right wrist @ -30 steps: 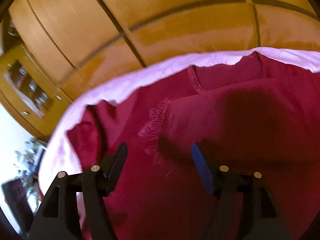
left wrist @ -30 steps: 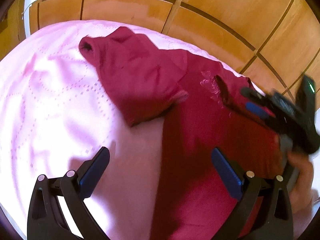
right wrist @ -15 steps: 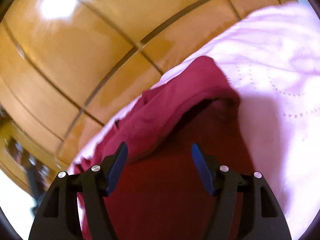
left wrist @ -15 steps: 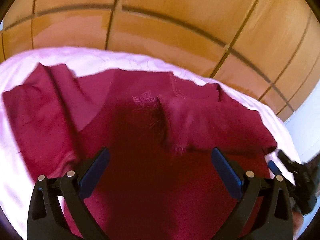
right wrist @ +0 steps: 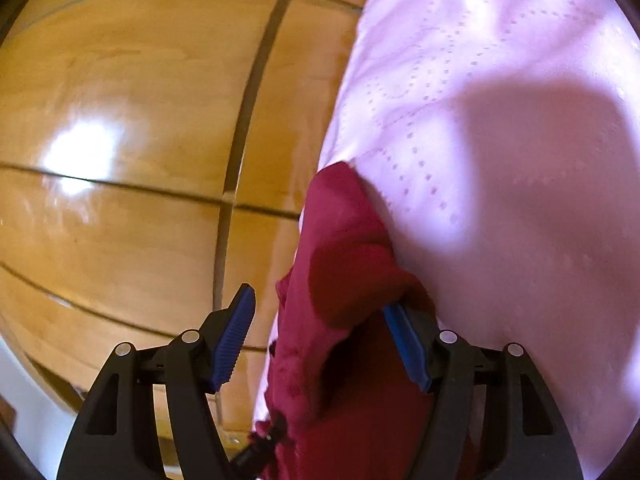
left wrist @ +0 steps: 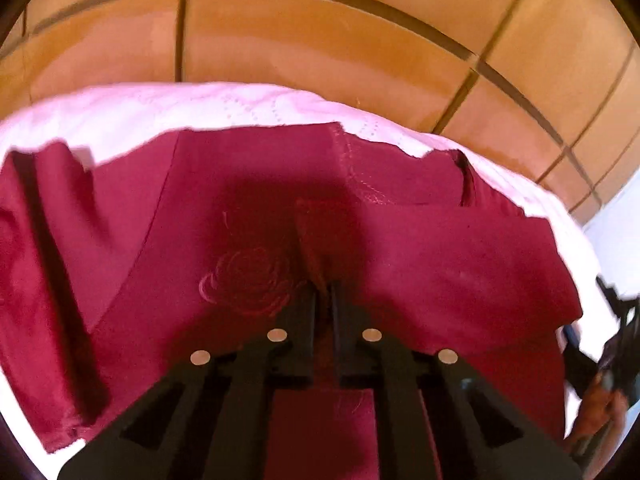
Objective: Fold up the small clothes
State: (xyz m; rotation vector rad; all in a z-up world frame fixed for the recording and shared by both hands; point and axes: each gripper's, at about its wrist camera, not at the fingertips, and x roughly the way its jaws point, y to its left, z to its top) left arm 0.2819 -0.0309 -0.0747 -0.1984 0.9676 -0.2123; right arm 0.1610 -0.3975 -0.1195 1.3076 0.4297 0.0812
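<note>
Pinching dark red garment (left wrist: pixel 400 264) in left gripper (left wrist: pixel 324 300), right gripper (right wrist: pixel 320 332) spread wide around a fold, pink quilt (right wrist: pixel 500 120), wood panelling (left wrist: pixel 320 40) behind.

garment (left wrist: pixel 420 272) bottom hidden behind left tool (left wrist: pixel 324 300); right tool (left wrist: pixel 612 360) blurred, edge-cut

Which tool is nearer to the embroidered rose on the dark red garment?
Left. The left tool is closed on a fold beside the embroidered rose on the dark red garment. The right tool is at the garment's far right edge.
</note>
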